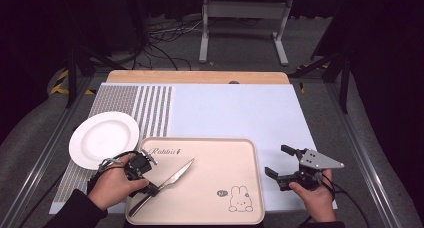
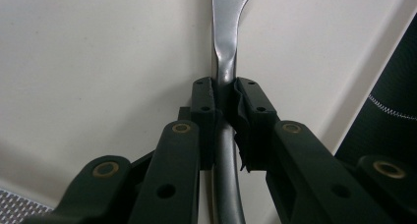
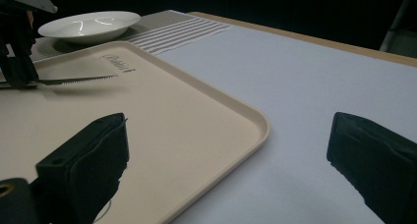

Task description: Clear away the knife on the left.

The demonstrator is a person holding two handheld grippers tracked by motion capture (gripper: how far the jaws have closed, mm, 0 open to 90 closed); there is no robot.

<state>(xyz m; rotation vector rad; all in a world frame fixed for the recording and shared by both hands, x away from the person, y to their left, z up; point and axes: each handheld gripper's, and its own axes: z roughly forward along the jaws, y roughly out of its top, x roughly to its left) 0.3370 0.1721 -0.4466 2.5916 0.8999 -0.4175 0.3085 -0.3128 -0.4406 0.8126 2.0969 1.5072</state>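
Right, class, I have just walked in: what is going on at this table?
A person works with two tools. The left hand-held gripper is shut on the handle of a silver metal table knife, its blade over the beige plastic tray. The right hand-held gripper sits open beside the tray, holding nothing. A round white plate lies left of the tray.

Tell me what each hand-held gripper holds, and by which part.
The left hand-held gripper clamps the knife by its handle, over the tray. The right hand-held gripper is open, holding nothing.
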